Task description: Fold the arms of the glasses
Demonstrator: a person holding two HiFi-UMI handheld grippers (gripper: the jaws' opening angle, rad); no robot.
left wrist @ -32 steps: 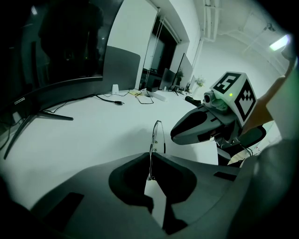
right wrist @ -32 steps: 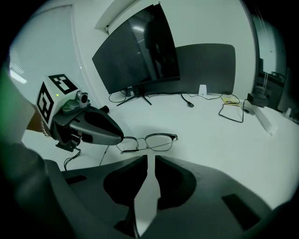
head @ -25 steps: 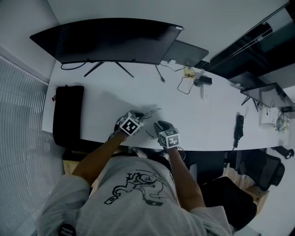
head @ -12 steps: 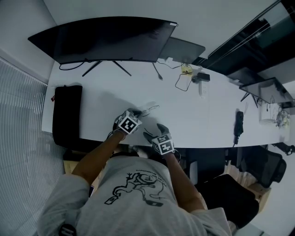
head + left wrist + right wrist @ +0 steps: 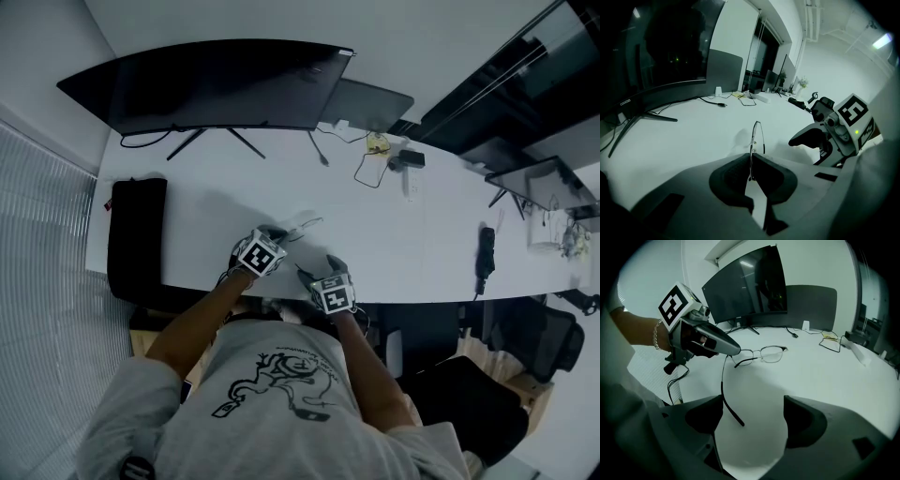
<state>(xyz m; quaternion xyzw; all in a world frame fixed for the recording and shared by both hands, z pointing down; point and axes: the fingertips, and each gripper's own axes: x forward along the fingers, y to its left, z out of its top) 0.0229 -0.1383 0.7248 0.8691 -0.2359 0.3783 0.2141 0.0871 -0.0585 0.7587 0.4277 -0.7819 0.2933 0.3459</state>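
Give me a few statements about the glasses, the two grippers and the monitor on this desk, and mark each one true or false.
1. The left gripper is shut on the glasses. True.
2. The right gripper clamps a temple arm. False: its jaws stand wide apart, having just been opening, and the arm's tip lies loose between them.
3. The monitor shows a bright picture. False: it is dark.
4. The table is white. True.
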